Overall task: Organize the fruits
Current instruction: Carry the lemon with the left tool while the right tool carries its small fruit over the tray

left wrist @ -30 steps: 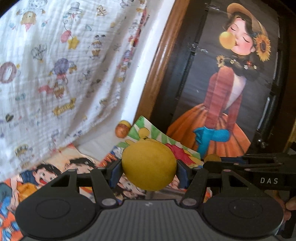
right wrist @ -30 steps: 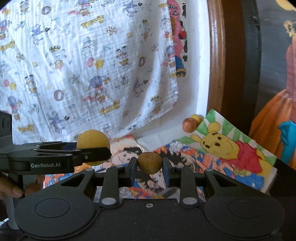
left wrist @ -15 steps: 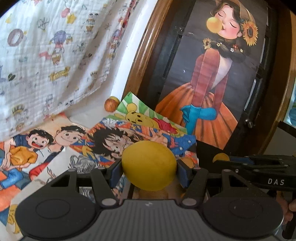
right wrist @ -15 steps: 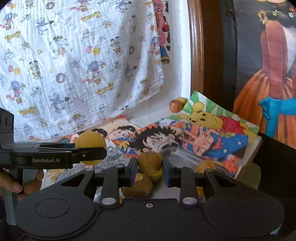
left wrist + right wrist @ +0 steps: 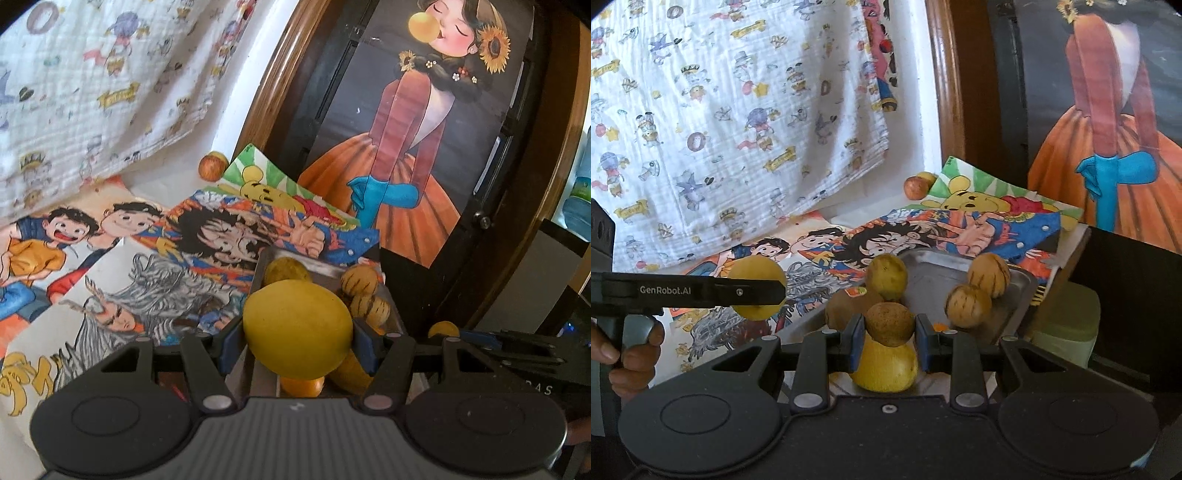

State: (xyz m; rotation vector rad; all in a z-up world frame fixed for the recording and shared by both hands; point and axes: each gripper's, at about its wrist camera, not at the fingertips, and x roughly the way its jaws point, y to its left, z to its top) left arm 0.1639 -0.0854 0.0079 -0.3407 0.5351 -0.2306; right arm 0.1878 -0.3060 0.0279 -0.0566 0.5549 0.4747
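Several fruits already sit in the metal tray (image 5: 1015,291), left gripper (image 5: 297,330) clamping a lemon (image 5: 297,328), right gripper (image 5: 889,326) pinching a brown fruit (image 5: 889,323), both unplaced

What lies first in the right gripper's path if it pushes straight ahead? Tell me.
Probably fruit on the metal tray. The right gripper, shut on a brown fruit, points at the yellow-green fruit and striped fruits ahead. Depth is unclear, so it might pass above them.
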